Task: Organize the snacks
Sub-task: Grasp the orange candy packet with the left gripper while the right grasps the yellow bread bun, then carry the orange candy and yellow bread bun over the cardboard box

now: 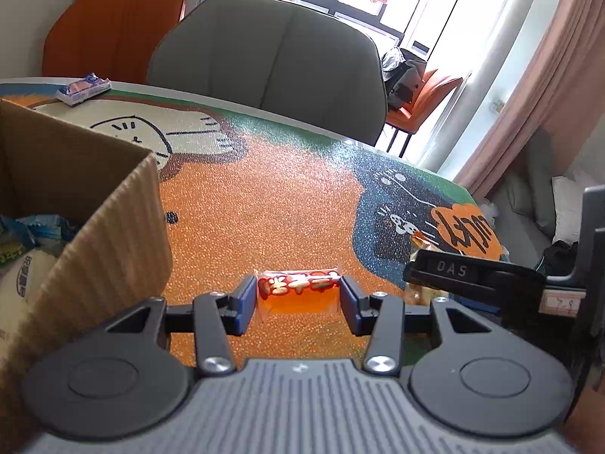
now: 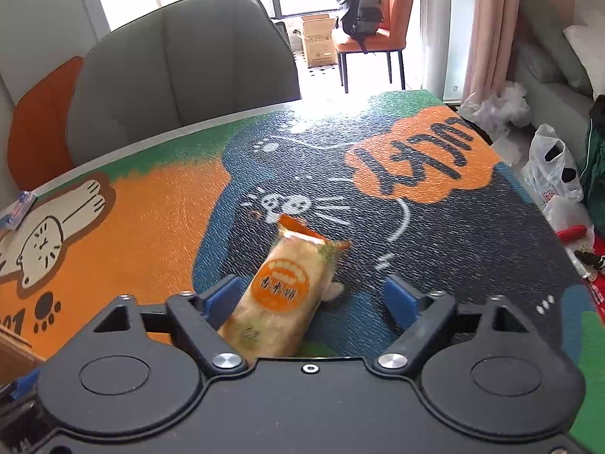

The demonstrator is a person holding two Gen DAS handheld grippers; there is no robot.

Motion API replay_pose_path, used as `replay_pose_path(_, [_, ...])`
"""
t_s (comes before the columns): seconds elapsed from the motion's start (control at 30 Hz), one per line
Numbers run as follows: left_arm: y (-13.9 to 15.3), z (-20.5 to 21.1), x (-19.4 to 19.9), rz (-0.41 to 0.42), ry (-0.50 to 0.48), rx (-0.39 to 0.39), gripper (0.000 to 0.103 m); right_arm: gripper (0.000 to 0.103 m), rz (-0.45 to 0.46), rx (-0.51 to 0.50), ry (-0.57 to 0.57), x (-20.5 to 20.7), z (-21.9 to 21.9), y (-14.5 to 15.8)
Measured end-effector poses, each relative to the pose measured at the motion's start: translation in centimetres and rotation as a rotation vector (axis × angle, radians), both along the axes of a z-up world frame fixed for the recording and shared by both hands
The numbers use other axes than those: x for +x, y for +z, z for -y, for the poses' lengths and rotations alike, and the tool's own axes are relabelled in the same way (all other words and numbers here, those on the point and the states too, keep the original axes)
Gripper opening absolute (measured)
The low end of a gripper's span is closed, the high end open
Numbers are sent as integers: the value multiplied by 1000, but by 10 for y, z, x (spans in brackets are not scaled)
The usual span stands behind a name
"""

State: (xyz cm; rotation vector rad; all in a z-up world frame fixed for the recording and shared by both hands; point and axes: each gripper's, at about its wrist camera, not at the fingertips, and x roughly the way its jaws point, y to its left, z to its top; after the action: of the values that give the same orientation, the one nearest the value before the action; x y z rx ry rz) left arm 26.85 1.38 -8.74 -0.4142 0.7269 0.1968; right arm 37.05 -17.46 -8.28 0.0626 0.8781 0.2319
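Left fingers (image 1: pixel 244 299) pressed against both ends of an orange snack (image 1: pixel 298 289), left gripper (image 1: pixel 298 302) clamped on it just above the mat (image 1: pixel 264 196). Beside it, to the left, a cardboard box (image 1: pixel 124 204) with packets (image 1: pixel 22 242) inside. Far across the mat, a pink packet (image 1: pixel 83 89). Right gripper (image 2: pixel 314 299) spread wide around a tan snack pack (image 2: pixel 280 295), pack tilted, resting against the left finger, clear of the right one.
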Motion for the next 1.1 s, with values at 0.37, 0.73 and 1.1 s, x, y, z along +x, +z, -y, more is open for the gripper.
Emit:
replay_pose_path(0.37, [14, 18, -19, 23, -46, -1, 46, 34, 5, 54, 42, -25, 24, 10])
replay_pose_path(0.73, [57, 9, -64, 81, -40, 23, 46, 34, 67, 184, 116, -76, 24, 53])
replay_pose_path(1.1, [94, -20, -110, 139, -28, 40, 46, 34, 119, 256, 209, -120, -11, 97])
